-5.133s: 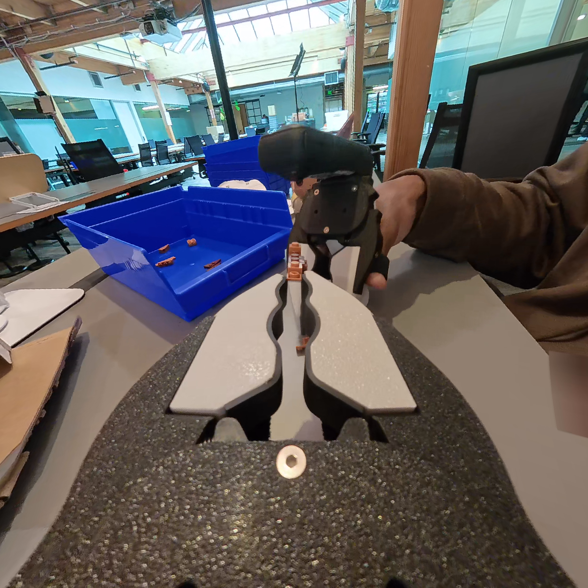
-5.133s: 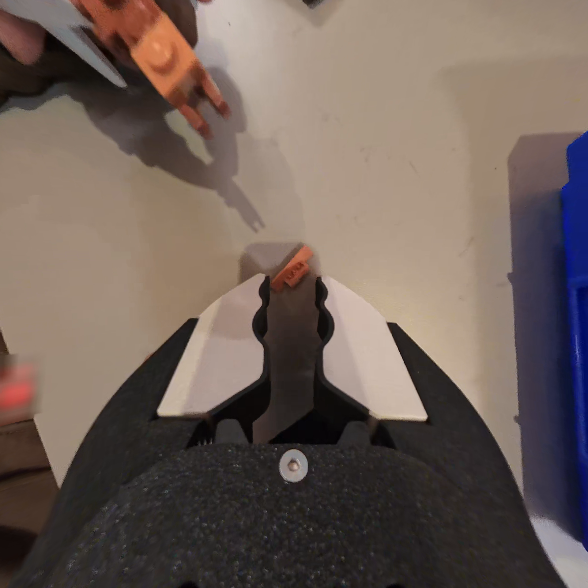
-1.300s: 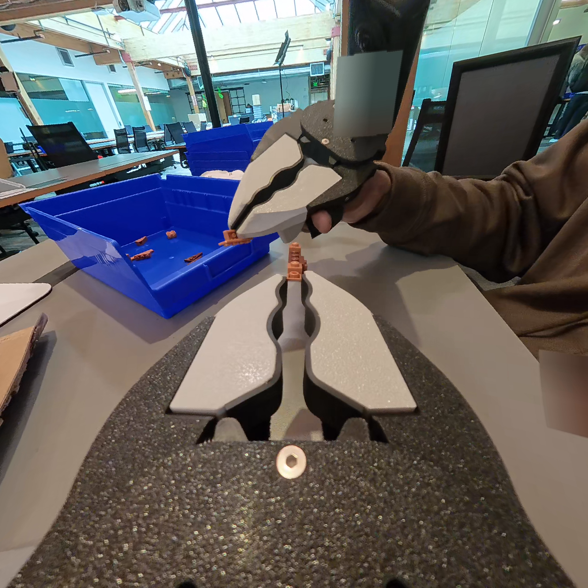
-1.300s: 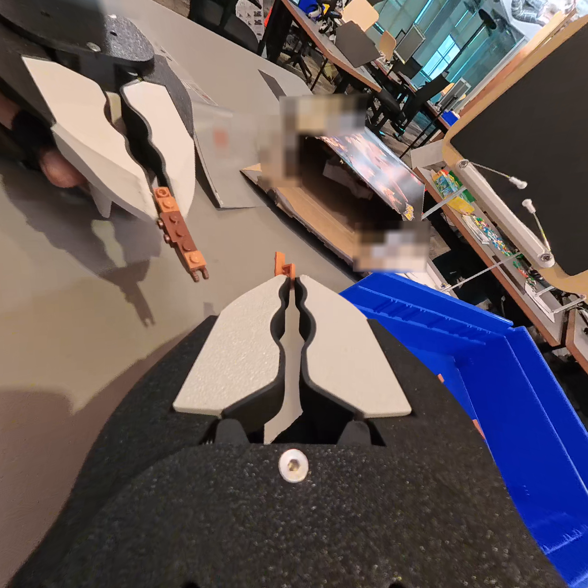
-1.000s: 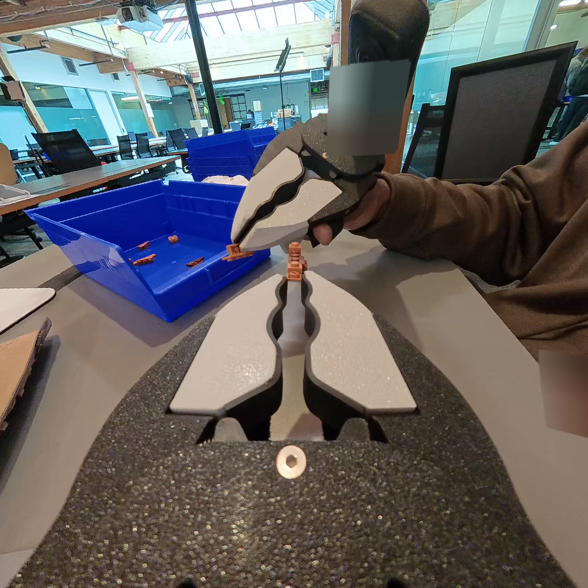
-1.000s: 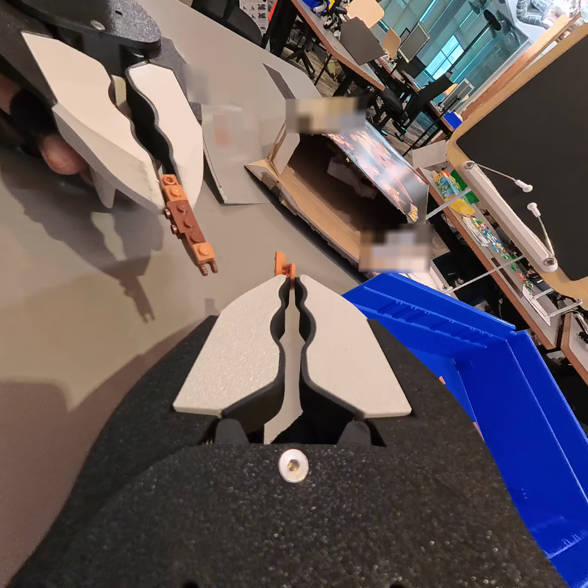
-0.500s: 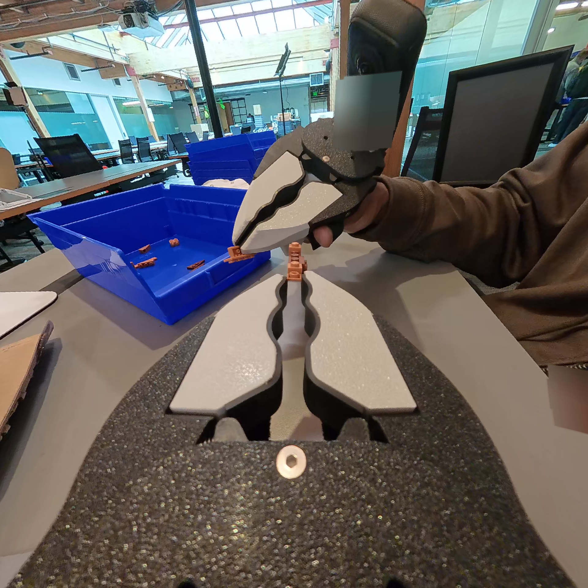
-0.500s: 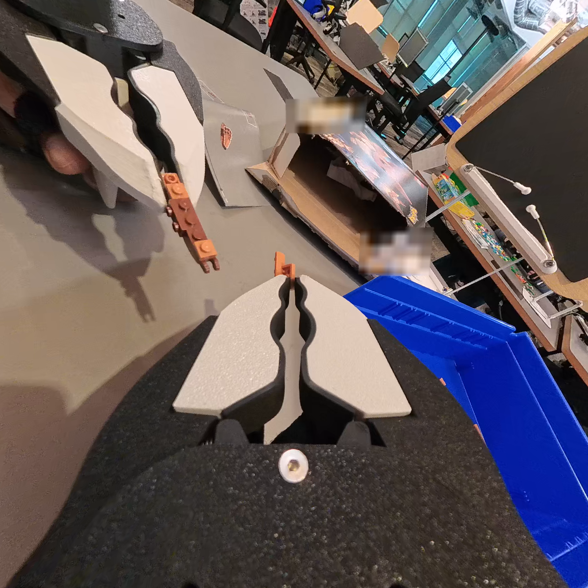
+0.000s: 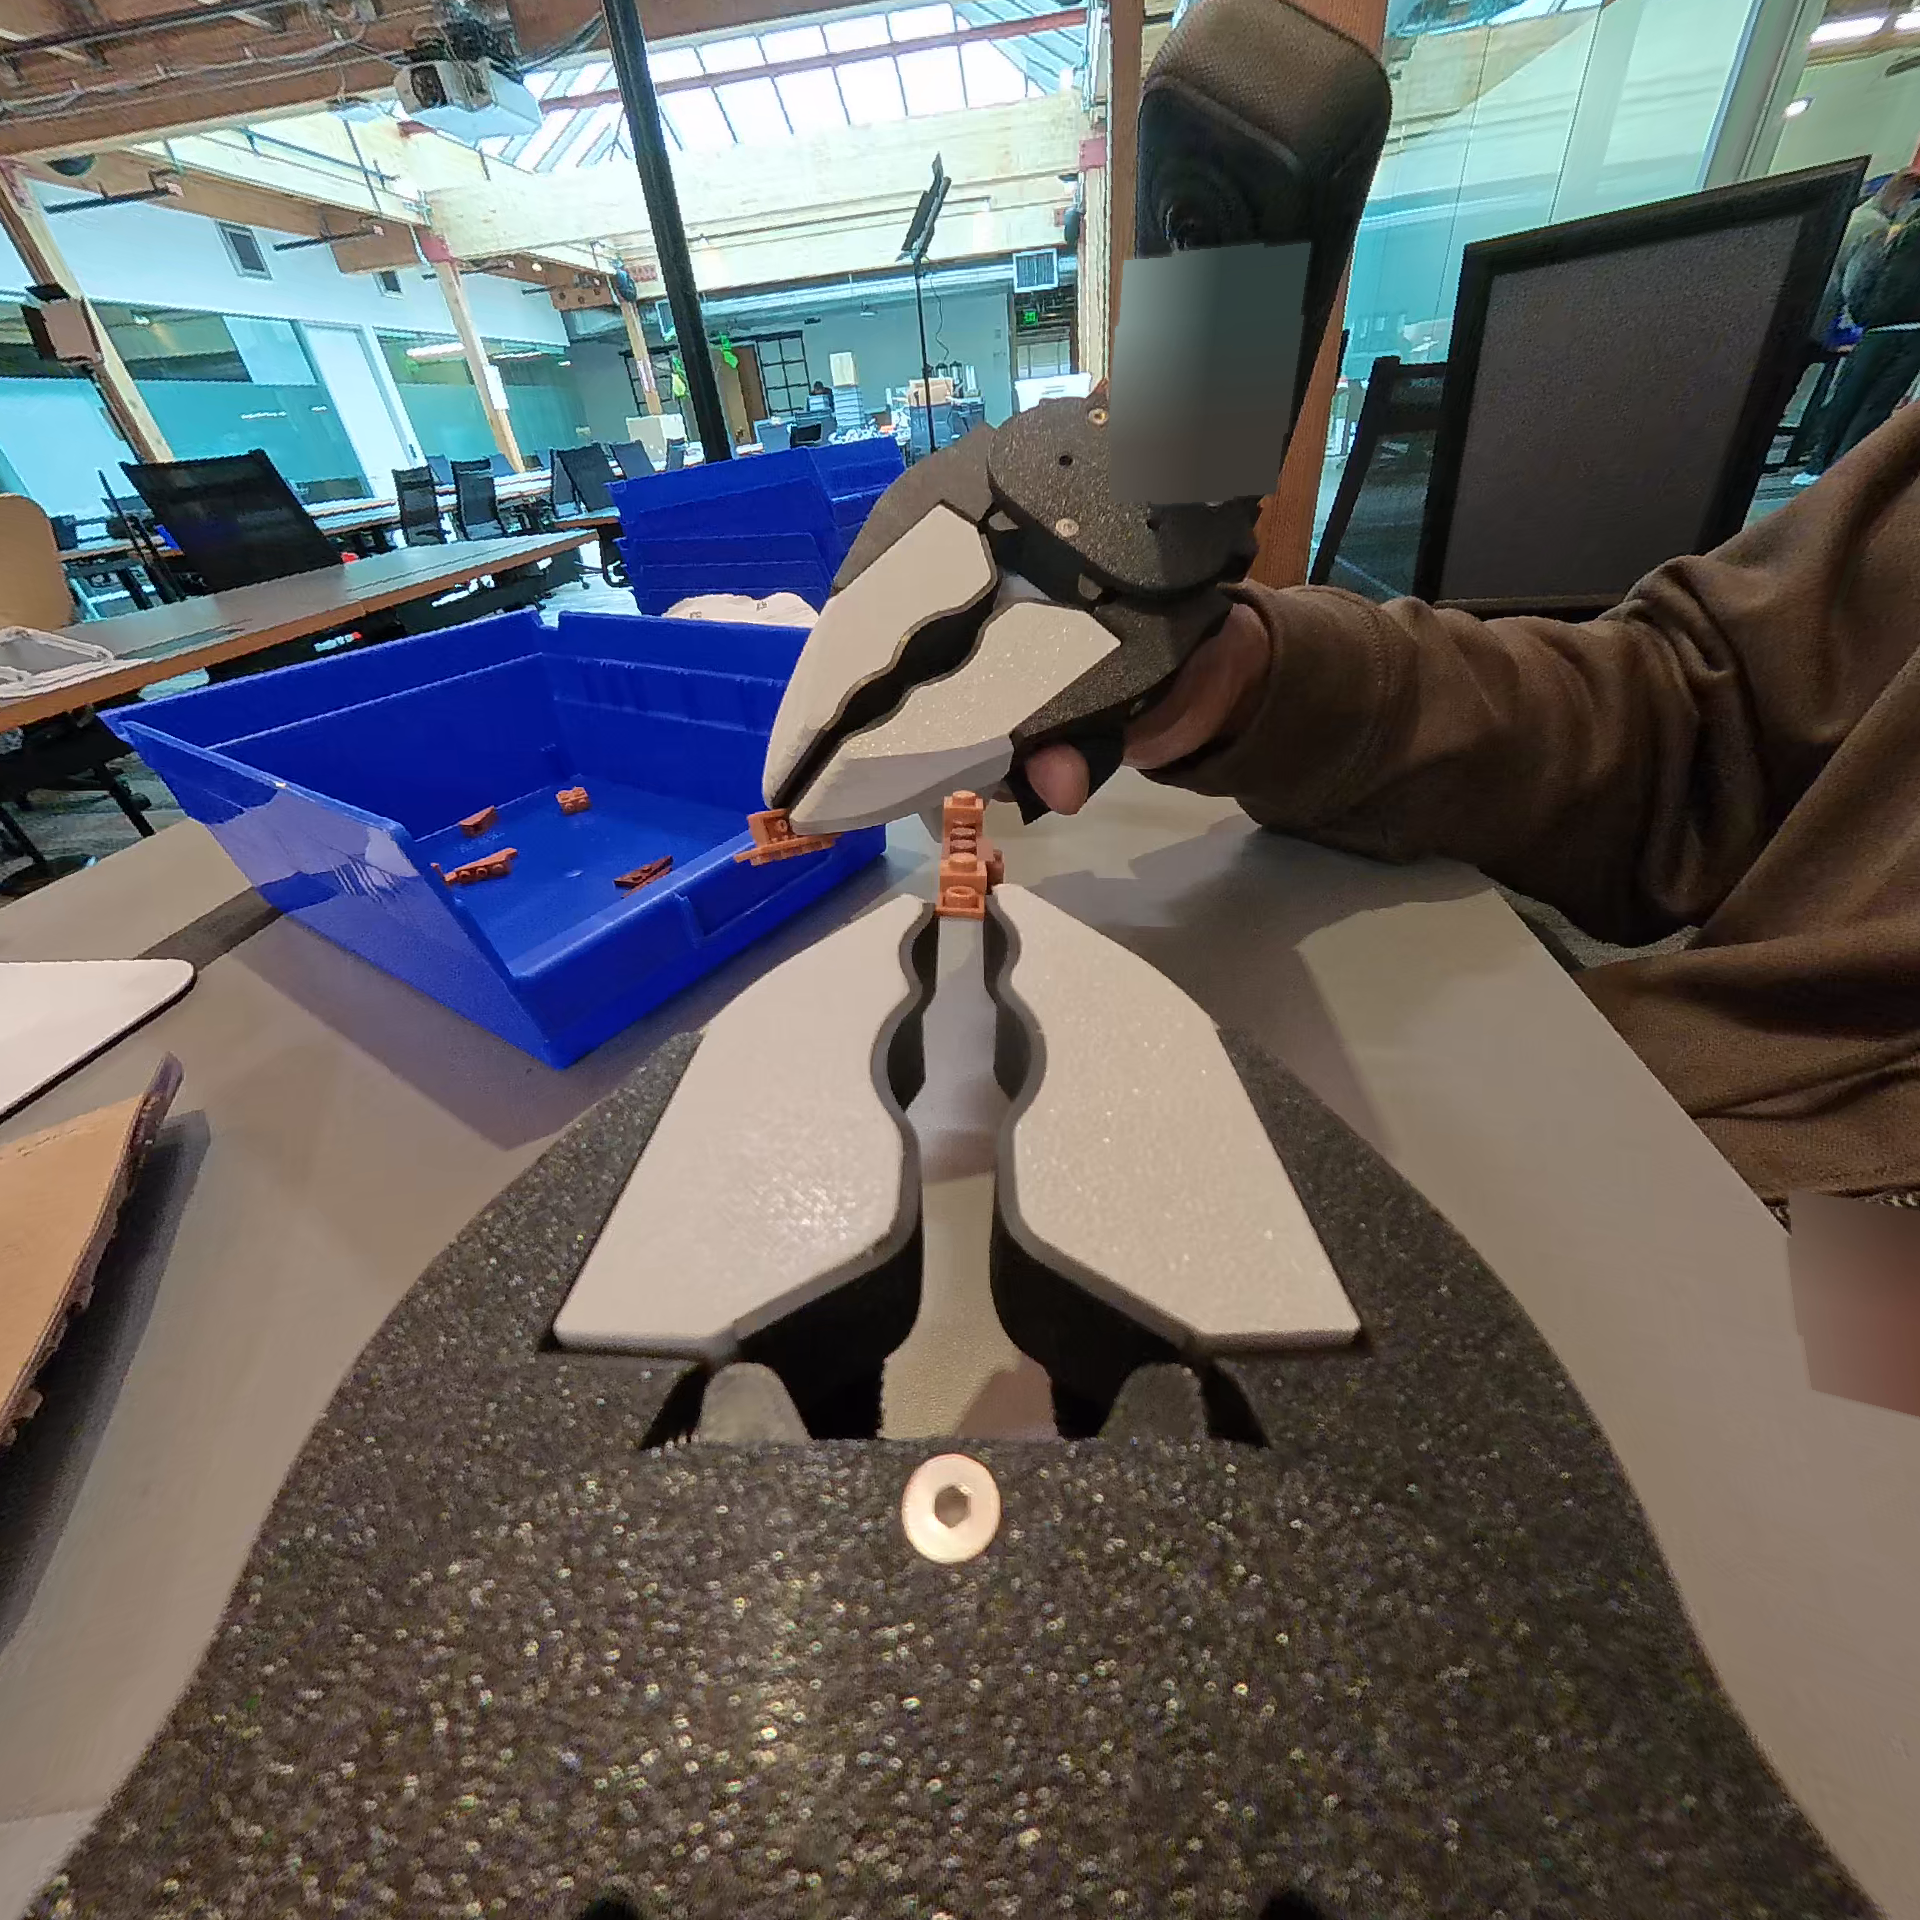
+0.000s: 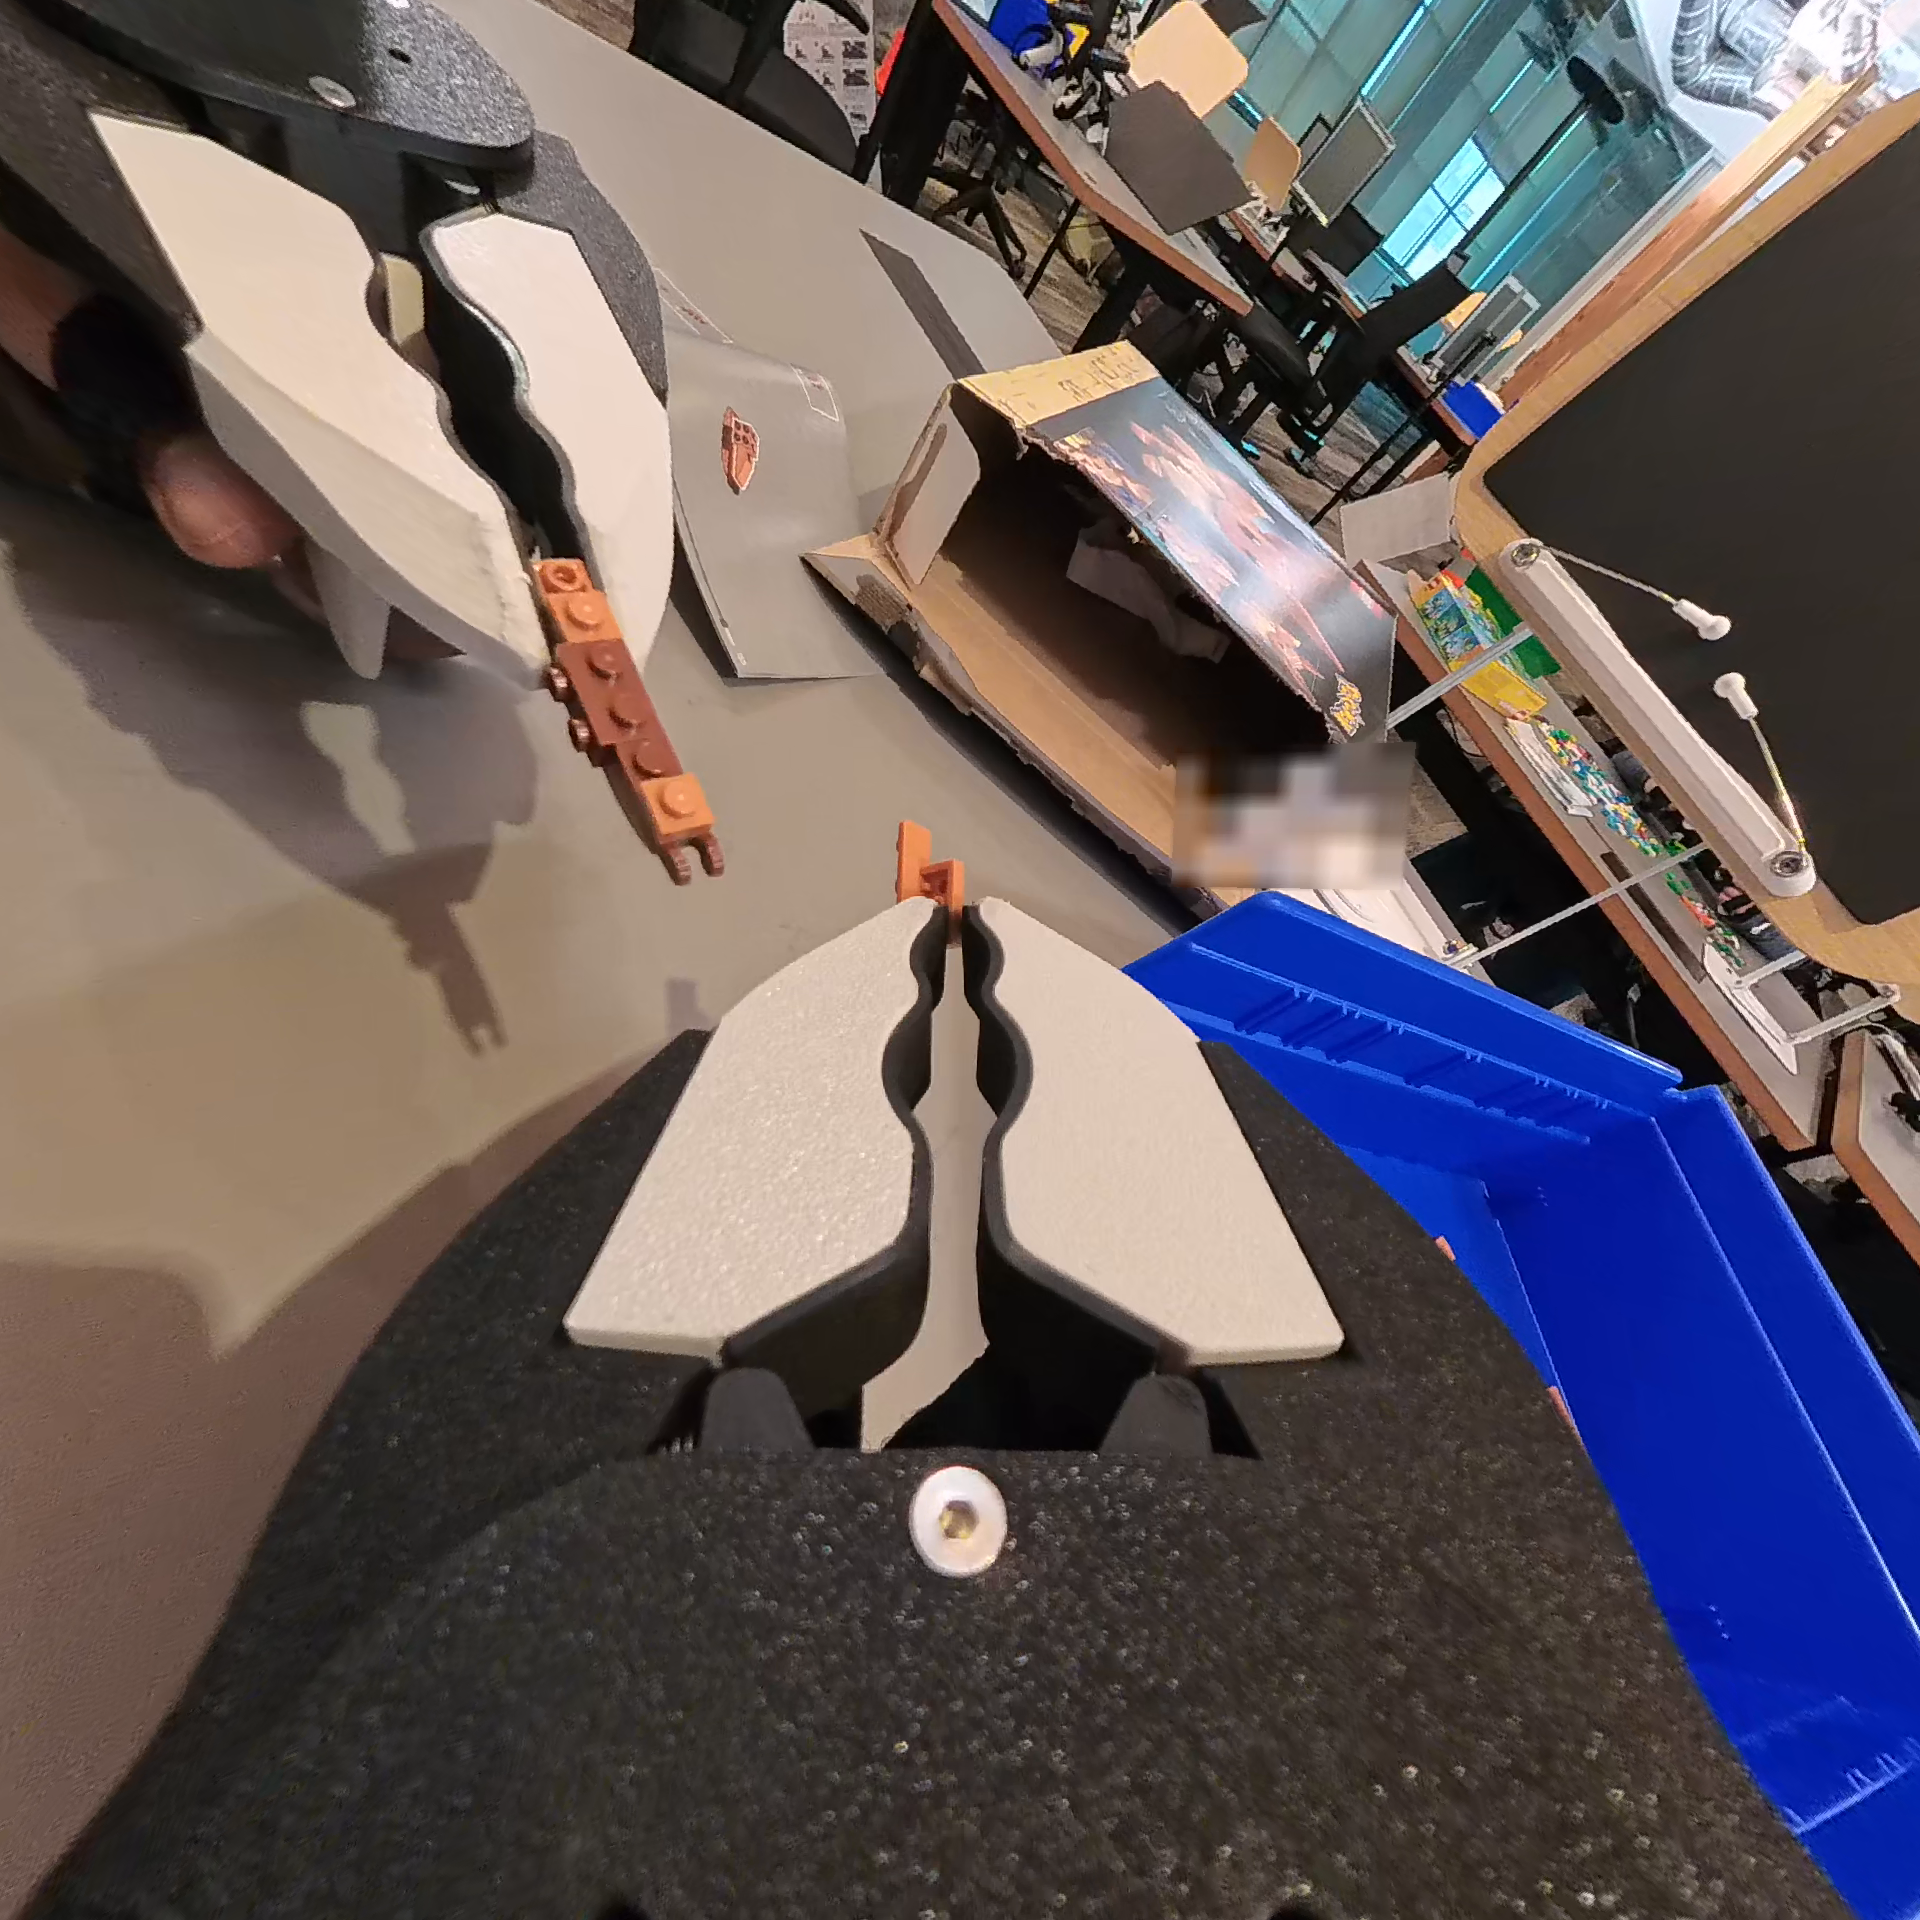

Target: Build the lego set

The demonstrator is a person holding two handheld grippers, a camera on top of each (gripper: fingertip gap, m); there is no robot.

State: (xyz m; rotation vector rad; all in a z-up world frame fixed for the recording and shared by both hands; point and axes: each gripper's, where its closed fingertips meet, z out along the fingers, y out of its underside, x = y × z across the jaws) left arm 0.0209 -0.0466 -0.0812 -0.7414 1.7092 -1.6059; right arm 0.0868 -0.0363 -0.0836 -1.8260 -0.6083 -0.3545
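**Both grippers clamped on brick parts above grey table**

Left gripper (image 9: pixel 961 902) clenched on a strip of orange and brown studded plates (image 10: pixel 623 717), clip end free, held clear above the grey table (image 9: pixel 1351 1018). Right gripper (image 10: pixel 948 906) clenched on a small orange clip plate (image 10: pixel 928 873), tips just above the blue bin's (image 9: pixel 499 966) near-right corner, close beside the strip, not touching. Four loose brown pieces (image 9: pixel 478 868) on the bin floor. Open table in front of and right of the bin. Torn cardboard box (image 10: pixel 1143 582) and grey booklet (image 10: pixel 758 520) at the far edge. Printing there too small to read.
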